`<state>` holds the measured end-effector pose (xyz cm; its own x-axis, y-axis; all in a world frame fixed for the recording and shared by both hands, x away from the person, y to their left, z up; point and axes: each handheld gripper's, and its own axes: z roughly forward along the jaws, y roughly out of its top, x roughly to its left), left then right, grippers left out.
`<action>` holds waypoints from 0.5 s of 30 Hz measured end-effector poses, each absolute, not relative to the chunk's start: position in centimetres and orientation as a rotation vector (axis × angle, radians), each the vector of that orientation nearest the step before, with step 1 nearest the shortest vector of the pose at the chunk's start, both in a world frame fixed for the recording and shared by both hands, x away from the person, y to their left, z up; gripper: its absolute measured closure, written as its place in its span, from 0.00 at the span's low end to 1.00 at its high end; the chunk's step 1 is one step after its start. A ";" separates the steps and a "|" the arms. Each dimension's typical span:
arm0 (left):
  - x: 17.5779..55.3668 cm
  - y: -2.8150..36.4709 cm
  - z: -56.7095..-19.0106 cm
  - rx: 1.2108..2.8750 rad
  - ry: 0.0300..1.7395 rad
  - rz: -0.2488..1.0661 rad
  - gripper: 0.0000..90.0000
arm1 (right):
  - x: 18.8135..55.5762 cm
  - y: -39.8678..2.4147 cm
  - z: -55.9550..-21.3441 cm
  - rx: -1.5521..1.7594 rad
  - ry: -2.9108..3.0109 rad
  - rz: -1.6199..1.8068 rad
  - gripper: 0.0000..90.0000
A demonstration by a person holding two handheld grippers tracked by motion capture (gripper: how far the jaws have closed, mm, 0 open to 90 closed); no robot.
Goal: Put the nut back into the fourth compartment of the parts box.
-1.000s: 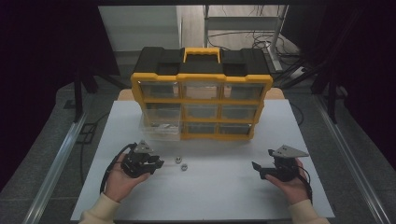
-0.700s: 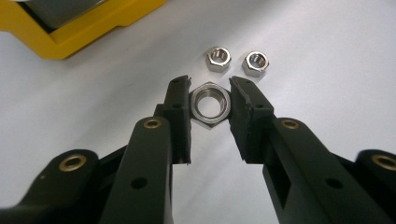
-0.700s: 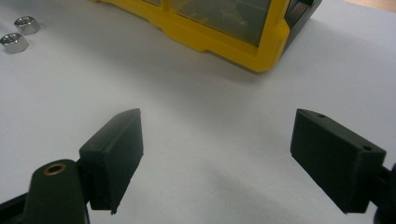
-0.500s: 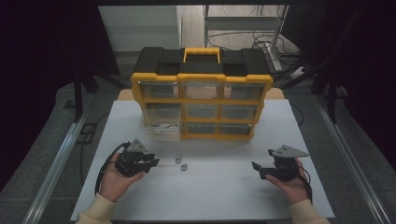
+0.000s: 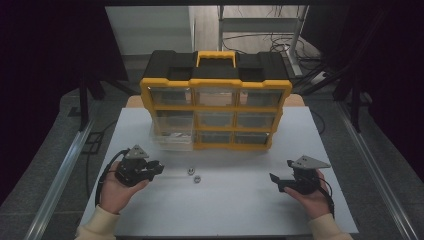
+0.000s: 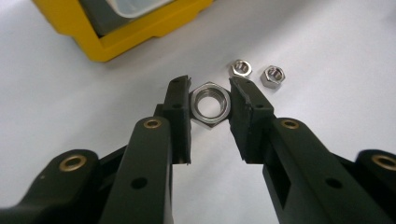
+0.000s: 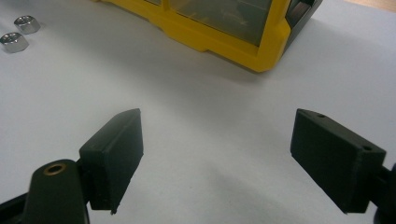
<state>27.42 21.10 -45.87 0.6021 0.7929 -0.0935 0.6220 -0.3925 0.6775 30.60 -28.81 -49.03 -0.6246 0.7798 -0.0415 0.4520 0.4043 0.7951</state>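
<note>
No readable text, label, brand, number or sign appears on anything here.

White flat table top (image 5: 225,210), bearing yellow-and-black plastic drawer organiser (image 5: 216,107) and two small steel hex nuts (image 5: 194,174).

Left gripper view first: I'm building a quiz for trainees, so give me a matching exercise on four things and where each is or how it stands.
Things:
1. large hex nut
2. two small nuts
3. right claw
4. pulled-out clear drawer

States:
A. wide open, nothing between the jaws
B. lying on the white table beyond the left claw
C. clamped between the left claw's jaws
D. sticking out of the yellow organiser's lower left

Pairs: 1-C, 2-B, 3-A, 4-D
</note>
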 end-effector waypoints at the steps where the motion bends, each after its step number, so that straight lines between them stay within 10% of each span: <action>1: 27.4 21.2 -45.8 2.138 1.115 0.322 0.78 | 30.6 -28.8 -49.0 1.057 2.258 1.091 0.19; 15: 27.2 22.9 -44.9 2.079 1.147 0.347 0.78 | 30.6 -28.8 -49.0 1.056 2.259 1.094 0.19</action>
<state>27.24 22.88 -44.88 0.5668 0.8172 -0.1050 0.6216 -0.3405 0.7054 30.58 -28.76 -49.04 -0.6256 0.7791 -0.0392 0.4523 0.4032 0.7955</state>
